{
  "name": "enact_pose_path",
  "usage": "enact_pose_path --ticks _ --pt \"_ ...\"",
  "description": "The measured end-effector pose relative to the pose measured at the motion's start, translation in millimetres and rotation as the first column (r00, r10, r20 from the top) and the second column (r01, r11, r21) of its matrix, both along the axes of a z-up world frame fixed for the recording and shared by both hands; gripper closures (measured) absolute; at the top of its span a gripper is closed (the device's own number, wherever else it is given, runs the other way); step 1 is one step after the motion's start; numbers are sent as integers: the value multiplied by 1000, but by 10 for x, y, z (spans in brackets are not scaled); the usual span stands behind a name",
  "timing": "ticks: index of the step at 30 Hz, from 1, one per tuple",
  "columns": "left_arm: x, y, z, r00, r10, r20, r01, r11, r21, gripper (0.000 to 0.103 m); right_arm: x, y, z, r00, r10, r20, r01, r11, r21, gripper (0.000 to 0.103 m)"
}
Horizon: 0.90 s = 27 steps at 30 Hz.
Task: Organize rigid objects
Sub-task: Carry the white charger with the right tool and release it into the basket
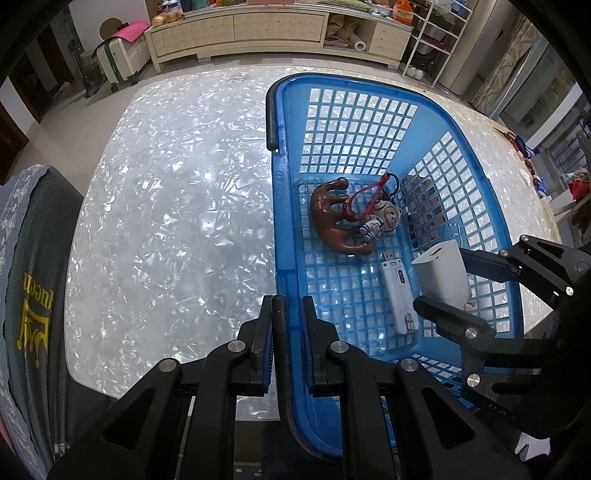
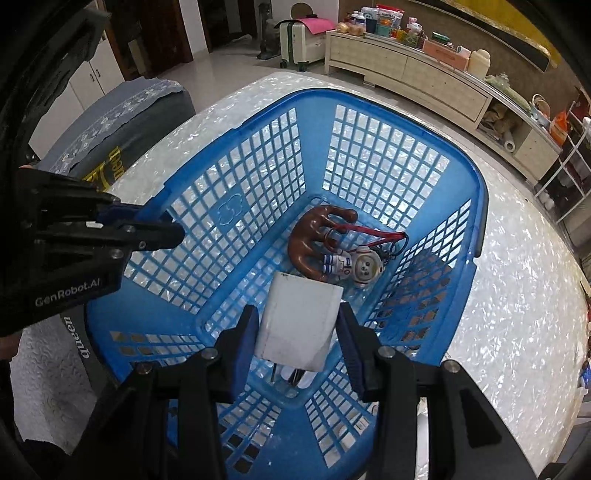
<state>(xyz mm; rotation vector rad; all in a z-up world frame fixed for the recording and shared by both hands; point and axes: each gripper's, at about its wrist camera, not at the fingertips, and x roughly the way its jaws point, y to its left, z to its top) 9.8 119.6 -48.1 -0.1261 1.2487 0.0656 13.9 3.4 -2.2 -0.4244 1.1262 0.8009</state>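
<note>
You had a pearly, shimmering tabletop as your work surface. Beyond it a long cream sideboard ran along the wall, cluttered on top, with a white-and-green suitcase under a pink mat beside it.
</note>
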Motion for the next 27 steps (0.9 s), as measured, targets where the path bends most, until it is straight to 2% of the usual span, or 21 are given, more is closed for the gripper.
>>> enact_pose_path --ticks 25,26,27 --pt "4 8 -6 1000 -3 2 3 1000 -3 88 -68 49 -41 998 39 42 -37 999 -38 61" --pt "5 9 -4 1000 -3 2 3 1000 -3 88 -63 44 -26 998 38 41 -36 999 -37 60" --pt "3 6 -5 1000 -3 2 3 1000 -3 88 -59 37 -18 999 32 42 -31 999 -31 53"
